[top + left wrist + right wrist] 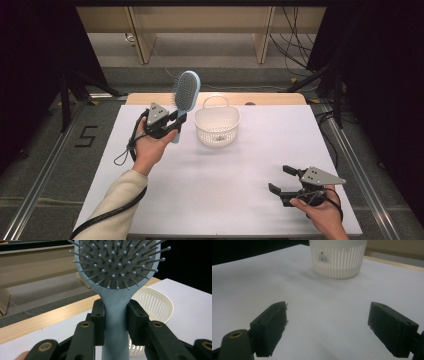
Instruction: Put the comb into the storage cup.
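Note:
A light blue hairbrush (185,95) with a grey bristle pad is held upright above the table's far left part. My left gripper (176,121) is shut on its handle (115,322), bristles facing the camera in the left gripper view. A white slotted basket (217,126) with a loop handle stands just right of the brush, and shows behind it (155,305) in the left gripper view. My right gripper (281,180) rests low near the table's front right, jaws wide open with nothing between them (327,330). The basket (338,258) lies far ahead of it.
The white tabletop (225,185) has a wooden strip (270,98) along its far edge. Beyond it are wooden furniture legs (142,40) and cables on the floor. A black cable (127,147) trails from the left gripper. A "5" is marked on the floor (86,136) at left.

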Demonstrator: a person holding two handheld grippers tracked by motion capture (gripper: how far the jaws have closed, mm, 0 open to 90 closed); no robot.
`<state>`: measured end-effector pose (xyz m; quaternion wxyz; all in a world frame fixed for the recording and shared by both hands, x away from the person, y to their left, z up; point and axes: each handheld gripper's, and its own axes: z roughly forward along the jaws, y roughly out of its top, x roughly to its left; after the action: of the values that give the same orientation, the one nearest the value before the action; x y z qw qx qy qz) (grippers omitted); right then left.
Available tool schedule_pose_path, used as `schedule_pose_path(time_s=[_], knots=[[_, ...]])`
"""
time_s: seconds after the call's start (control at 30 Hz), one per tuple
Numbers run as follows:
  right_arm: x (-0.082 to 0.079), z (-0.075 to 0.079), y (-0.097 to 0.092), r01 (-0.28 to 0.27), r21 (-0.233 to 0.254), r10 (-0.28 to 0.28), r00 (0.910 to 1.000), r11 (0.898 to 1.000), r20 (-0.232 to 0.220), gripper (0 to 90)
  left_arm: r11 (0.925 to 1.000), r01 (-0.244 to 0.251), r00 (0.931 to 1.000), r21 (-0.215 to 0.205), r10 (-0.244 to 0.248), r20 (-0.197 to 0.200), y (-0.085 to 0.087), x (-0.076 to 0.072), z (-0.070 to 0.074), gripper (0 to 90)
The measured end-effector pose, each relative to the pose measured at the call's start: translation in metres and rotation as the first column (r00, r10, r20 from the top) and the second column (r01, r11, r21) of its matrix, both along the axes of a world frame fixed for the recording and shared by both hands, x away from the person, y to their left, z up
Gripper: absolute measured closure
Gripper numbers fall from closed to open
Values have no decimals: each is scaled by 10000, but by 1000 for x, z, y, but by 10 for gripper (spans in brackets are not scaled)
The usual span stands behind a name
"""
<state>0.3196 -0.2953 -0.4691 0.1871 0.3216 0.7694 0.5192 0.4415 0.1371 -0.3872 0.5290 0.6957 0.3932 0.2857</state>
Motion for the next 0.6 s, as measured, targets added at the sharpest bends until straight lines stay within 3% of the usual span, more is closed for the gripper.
schedule_pose_path(time_s=[0.6], knots=[[0, 0, 0, 10, 46, -10, 10000, 10000, -6, 162, 10000, 78, 9999, 42, -79, 153, -6, 6, 6, 696]])
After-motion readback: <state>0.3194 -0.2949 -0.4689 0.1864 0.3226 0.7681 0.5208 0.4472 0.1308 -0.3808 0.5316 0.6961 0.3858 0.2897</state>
